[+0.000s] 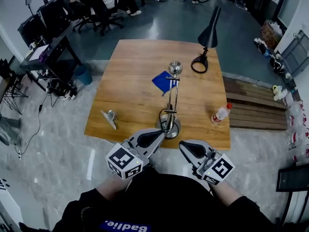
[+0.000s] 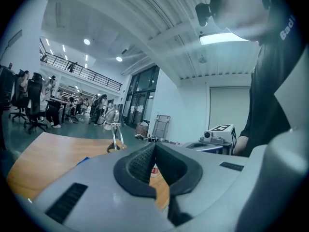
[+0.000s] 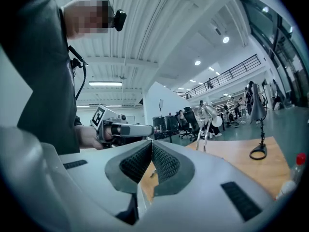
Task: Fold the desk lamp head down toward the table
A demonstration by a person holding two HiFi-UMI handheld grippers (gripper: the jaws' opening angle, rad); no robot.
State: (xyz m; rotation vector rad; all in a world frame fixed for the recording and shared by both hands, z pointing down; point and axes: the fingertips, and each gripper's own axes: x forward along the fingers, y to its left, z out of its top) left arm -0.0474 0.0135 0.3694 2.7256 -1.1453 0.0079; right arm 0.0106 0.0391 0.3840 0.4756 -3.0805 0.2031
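Note:
A silver desk lamp (image 1: 171, 105) stands near the front edge of the wooden table (image 1: 135, 95). Its round base is by the edge, its thin arm is upright and its head (image 1: 175, 67) is at the top. My left gripper (image 1: 161, 132) is shut and empty, held just left of the lamp's base at the table edge. My right gripper (image 1: 182, 146) is shut and empty too, just off the edge to the right of the base. The lamp (image 2: 115, 131) shows beyond the closed left gripper (image 2: 154, 147), and the lamp (image 3: 209, 116) also shows past the closed right gripper (image 3: 152, 144).
A black desk lamp (image 1: 208, 33) with a ring base (image 1: 199, 64) stands at the far right of the table. A blue cloth (image 1: 162, 81) lies mid-table, a bottle (image 1: 221, 113) lies at the right edge, and a small metal object (image 1: 110, 117) at the left. Office chairs and desks stand beyond.

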